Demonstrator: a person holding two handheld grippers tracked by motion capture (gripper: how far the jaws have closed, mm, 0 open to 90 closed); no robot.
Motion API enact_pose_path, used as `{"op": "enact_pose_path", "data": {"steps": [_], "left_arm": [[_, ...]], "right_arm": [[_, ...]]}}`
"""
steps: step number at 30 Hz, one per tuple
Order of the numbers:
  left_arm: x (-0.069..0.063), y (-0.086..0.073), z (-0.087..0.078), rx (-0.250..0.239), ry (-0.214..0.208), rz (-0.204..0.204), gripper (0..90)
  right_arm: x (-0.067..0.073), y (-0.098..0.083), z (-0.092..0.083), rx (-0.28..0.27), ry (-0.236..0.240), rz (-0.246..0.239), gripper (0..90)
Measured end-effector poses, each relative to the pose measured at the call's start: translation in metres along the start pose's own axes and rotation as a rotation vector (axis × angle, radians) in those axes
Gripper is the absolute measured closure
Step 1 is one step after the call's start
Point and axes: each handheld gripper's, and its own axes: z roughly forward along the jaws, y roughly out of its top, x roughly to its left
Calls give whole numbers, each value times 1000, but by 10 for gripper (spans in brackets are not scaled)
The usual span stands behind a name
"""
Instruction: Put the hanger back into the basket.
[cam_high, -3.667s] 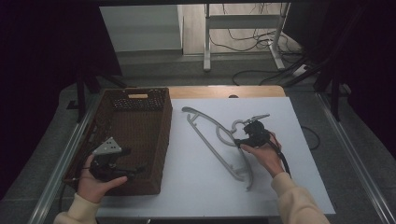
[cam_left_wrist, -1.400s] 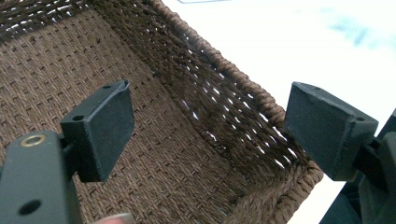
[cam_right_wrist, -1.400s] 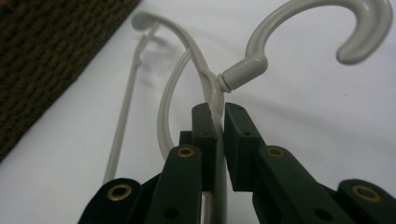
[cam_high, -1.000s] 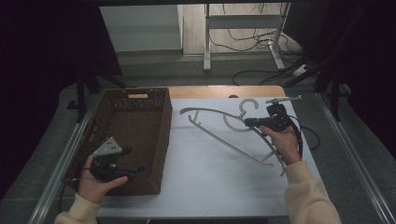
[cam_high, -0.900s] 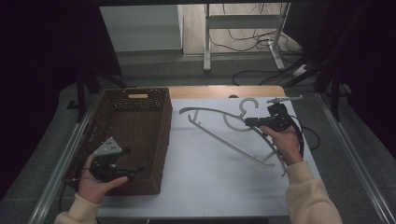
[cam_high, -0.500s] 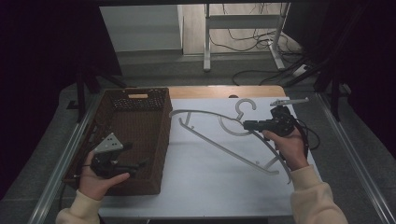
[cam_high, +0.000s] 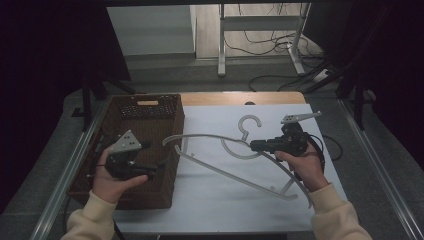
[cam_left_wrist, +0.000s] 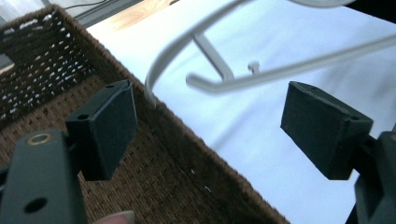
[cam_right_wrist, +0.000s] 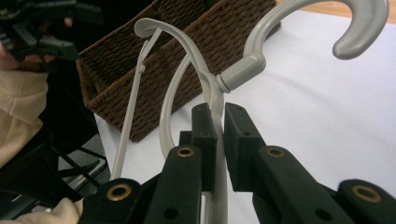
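In the high view, my right gripper (cam_high: 256, 145) held the pale grey plastic coat hanger (cam_high: 235, 165) at centre frame, over the white table (cam_high: 215, 200). My left gripper (cam_high: 155, 169) hovered over the brown wicker basket (cam_high: 150, 107) at left.

In the left gripper view, my jaws gaped wide, empty.

In the right gripper view, my jaws pinched the hanger's neck below its hook (cam_right_wrist: 359, 28).

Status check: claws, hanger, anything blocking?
Right claw shut on the hanger below its hook. Left claw open, over the basket. Hanger's far tip at the basket rim; nothing blocking.

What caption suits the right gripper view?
Right gripper clamps the hanger below its hook, basket beyond.
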Motion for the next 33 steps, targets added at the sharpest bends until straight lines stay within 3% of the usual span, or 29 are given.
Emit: {"op": "enact_pose_path", "data": {"steps": [10,13,17,20,27,28,29,31,33], "left_arm": [[7,30,16,24,-44,36,227],[9,37,26,44,-80,43,252],[10,42,40,82,-158,59,294],[9,44,45,102,-177,72,322],[1,48,62,193,-238,122,464],[-1,48,63,207,-243,136,531],[-2,48,64,219,-246,145,531],[-4,48,66,247,-266,158,662],[-5,48,67,268,-276,167,689]], "right_arm": [[10,1,4,12,53,-38,831],[11,0,5,12,65,-45,831],[14,0,8,23,102,-63,831],[14,-1,9,30,113,-70,831],[21,0,15,47,149,-101,831],[23,0,16,50,153,-107,831],[23,0,16,50,153,-107,831],[24,0,17,54,159,-113,830],[23,0,17,57,157,-115,830]]}}
